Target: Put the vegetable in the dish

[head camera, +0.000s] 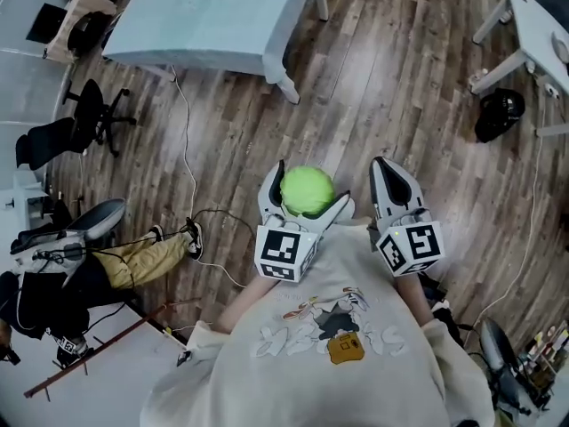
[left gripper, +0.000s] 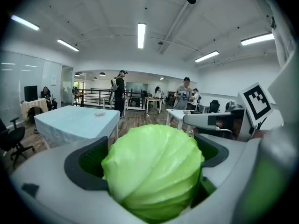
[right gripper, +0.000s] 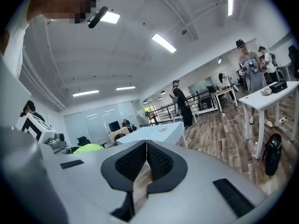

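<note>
Cabbage is clamped in the left gripper's wide-spread jaws, up over the floor; right gripper jaws are closed and empty. Carrying step I'd say, next is reaching the dish on the counter

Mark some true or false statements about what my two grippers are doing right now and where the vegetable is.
1. The left gripper is clamped on a green cabbage. True.
2. The right gripper is wide open. False: its jaws are together with nothing between them.
3. The cabbage lies on the table. False: it is held above the floor, apart from the table.
4. The floor is wood planks. True.
</note>
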The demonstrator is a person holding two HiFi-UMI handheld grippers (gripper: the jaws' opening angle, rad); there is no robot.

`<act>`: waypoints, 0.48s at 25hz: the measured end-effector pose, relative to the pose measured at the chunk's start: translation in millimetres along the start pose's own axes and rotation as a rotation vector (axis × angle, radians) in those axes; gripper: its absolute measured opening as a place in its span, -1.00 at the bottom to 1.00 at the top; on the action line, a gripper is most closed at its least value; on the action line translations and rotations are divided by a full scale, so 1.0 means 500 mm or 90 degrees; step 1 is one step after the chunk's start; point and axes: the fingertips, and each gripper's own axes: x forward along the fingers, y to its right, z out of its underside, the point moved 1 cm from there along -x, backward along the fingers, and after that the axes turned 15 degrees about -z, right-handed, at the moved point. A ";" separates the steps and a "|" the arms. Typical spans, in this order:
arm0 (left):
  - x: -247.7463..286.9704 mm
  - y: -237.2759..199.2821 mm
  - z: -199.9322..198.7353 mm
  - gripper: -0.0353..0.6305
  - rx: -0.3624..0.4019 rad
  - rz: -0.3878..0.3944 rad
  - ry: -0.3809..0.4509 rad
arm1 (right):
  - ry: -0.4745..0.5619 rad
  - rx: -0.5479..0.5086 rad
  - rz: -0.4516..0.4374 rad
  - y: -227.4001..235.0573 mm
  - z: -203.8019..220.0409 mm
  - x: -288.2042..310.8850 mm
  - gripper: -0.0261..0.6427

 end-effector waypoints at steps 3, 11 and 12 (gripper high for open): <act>0.013 0.000 0.003 0.86 -0.009 0.010 -0.016 | -0.017 0.016 0.000 0.012 0.020 0.015 -0.86; 0.130 -0.057 0.001 0.86 -0.075 0.008 -0.064 | -0.053 0.035 0.043 0.103 0.001 0.098 -0.86; 0.148 -0.065 -0.005 0.86 -0.078 0.010 -0.064 | -0.059 0.035 0.047 0.113 -0.004 0.109 -0.86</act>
